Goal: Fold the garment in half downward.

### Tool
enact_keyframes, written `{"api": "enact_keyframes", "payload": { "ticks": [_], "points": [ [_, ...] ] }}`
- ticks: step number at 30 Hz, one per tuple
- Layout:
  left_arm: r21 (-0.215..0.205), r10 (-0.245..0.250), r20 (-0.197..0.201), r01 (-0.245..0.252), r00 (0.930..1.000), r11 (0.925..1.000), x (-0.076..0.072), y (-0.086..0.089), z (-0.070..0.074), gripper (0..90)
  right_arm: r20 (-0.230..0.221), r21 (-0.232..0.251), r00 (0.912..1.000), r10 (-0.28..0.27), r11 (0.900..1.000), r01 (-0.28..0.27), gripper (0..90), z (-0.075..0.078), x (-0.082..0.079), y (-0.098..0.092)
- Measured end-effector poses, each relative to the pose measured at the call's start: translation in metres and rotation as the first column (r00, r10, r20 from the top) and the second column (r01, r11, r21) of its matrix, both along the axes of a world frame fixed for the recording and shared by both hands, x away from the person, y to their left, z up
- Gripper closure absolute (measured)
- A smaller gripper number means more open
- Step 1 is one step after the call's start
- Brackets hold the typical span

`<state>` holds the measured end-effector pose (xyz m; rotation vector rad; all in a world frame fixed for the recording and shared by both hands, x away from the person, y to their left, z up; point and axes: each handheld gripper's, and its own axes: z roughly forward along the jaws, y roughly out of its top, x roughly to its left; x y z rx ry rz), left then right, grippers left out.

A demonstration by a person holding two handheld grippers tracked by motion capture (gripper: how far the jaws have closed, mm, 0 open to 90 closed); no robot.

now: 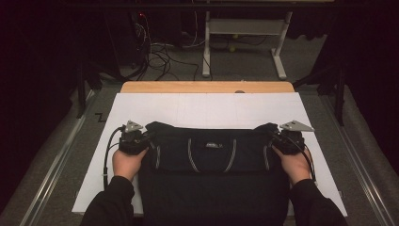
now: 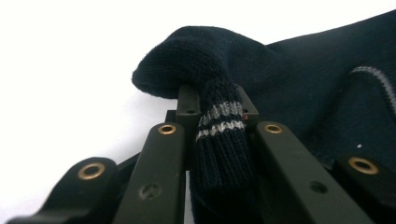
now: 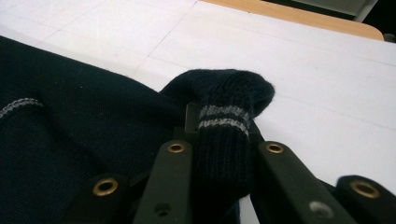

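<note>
Light pours down from overhead onto the white sheet (image 1: pixel 207 109), and the room around it drops off into near black. In the high view the picture is soft and a touch grainy. The dark garment (image 1: pixel 211 155) swallows detail. In the left gripper view the white surface (image 2: pixel 65 93) blows out to pure glare; the nearest claw arms go blurry.

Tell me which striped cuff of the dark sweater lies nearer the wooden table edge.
The right tongs grip that navy knitted cuff; the bare wooden table edge appears just beyond it. The left tongs' cuff sits over white sheet.
</note>
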<state>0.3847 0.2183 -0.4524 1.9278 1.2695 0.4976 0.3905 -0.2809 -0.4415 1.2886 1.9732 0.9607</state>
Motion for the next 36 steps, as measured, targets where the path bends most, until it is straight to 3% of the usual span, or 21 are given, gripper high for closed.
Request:
{"api": "enact_keyframes", "payload": {
  "ticks": [4, 9, 12, 17, 22, 24, 29, 32, 36],
  "points": [
    [-0.011, 0.026, -0.005, -0.026, 0.9997, 0.9996, 0.01, 0.004, 0.006, 75.0, 0.025, -0.023, 0.9997, -0.007, 1.0, 0.008, 81.7, 0.007, 0.012, 0.005],
    [0.0, 0.046, 0.023, -0.046, 0.9987, 0.999, 0.019, 0.004, 0.017, 74.8, 0.076, -0.051, 0.9969, -0.019, 0.998, 0.023, 81.6, 0.022, 0.026, 0.015],
    [0.013, 0.057, -0.011, -0.057, 0.9983, 0.9983, 0.026, 0.003, 0.009, 74.2, 0.056, -0.062, 0.998, -0.028, 0.998, 0.032, 81.3, 0.021, 0.035, 0.019],
    [0.02, 0.076, -0.058, -0.075, 0.9954, 0.997, 0.035, 0.0, -0.009, 72.7, -0.003, -0.111, 0.9989, -0.047, 0.993, 0.046, 81.0, 0.003, 0.044, 0.021],
    [-0.022, 0.096, -0.123, -0.099, 0.9877, 0.9948, 0.04, 0.005, -0.023, 68.9, -0.041, -0.118, 0.9977, -0.055, 0.992, 0.05, 79.4, -0.008, 0.051, 0.02],
    [-0.034, 0.103, -0.119, -0.108, 0.9876, 0.9936, 0.038, 0.007, -0.023, 61.2, -0.048, -0.118, 0.9968, -0.063, 0.991, 0.057, 73.0, -0.01, 0.053, 0.021],
    [-0.077, 0.124, -0.103, -0.132, 0.9869, 0.9883, 0.027, 0.014, -0.02, 45.4, -0.051, -0.04, 0.9948, -0.088, 0.995, 0.086, 53.7, -0.007, 0.048, 0.013],
    [-0.093, 0.105, -0.081, -0.113, 0.9911, 0.9893, 0.017, 0.014, -0.014, 42.2, -0.029, 0.032, 0.9943, -0.103, 0.994, 0.104, 48.7, 0.0, 0.037, 0.004],
    [-0.142, 0.07, -0.036, -0.074, 0.9969, 0.9871, 0.002, 0.011, -0.006, 40.3, 0.002, 0.092, 0.9958, -0.091, 0.992, 0.091, 46.7, 0.007, 0.019, -0.003]
  ]
}}
